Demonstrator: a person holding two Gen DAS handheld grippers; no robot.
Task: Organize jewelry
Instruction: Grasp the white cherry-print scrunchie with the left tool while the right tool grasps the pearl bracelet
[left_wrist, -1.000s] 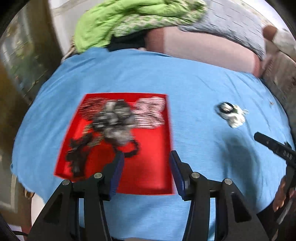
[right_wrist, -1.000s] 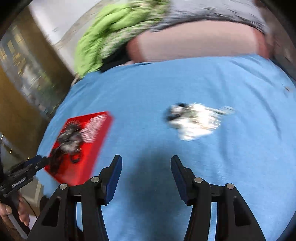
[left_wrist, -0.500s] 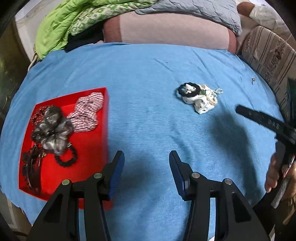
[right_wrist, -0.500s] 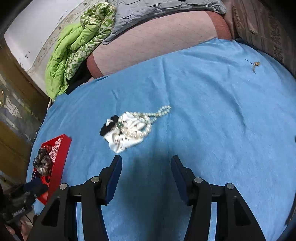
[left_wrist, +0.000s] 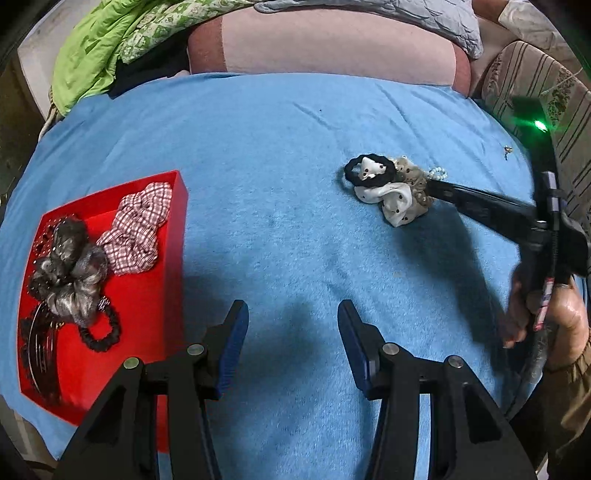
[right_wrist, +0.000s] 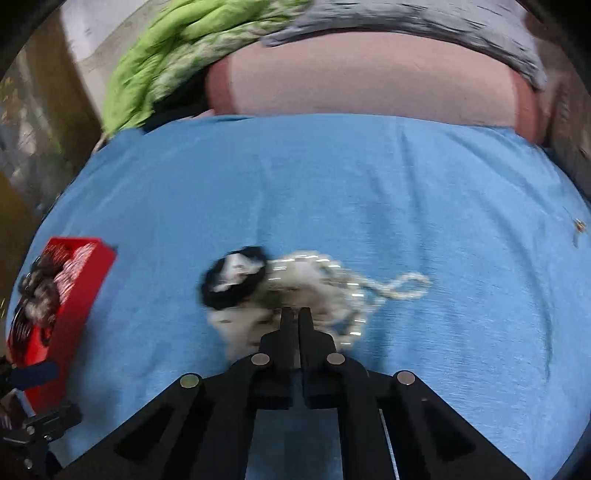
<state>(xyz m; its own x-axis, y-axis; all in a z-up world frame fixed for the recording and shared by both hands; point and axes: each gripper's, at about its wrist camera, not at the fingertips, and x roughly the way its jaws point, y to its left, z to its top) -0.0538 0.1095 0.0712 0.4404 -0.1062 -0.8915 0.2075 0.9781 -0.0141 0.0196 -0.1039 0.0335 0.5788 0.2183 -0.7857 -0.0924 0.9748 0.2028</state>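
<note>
A small pile lies on the blue cloth (left_wrist: 295, 221): a black hair tie (left_wrist: 369, 171), a white dotted scrunchie (left_wrist: 397, 203), a beige scrunchie (left_wrist: 413, 177) and a pearl necklace (right_wrist: 406, 286). My right gripper (right_wrist: 295, 314) is shut with its tips pushed into the near side of this pile; whether anything is pinched is hidden by blur. In the left wrist view the right gripper (left_wrist: 432, 188) reaches the pile from the right. My left gripper (left_wrist: 291, 310) hangs open over bare cloth, just right of the red tray (left_wrist: 181, 221), nothing between its fingers.
The tray holds a checked scrunchie (left_wrist: 140, 229), a grey scrunchie (left_wrist: 70, 273), a black hair tie (left_wrist: 99, 332) and a dark clip (left_wrist: 40, 354). A tiny metal item (left_wrist: 508, 148) lies far right. Pink cushion (left_wrist: 332, 48) and green bedding (left_wrist: 96, 48) border the back. A hand (left_wrist: 569, 314) grips the right tool.
My right gripper has come forward and down onto the pile, and its jaws have gone from open to shut. The left gripper has shifted right, so the tray now sits at its left.
</note>
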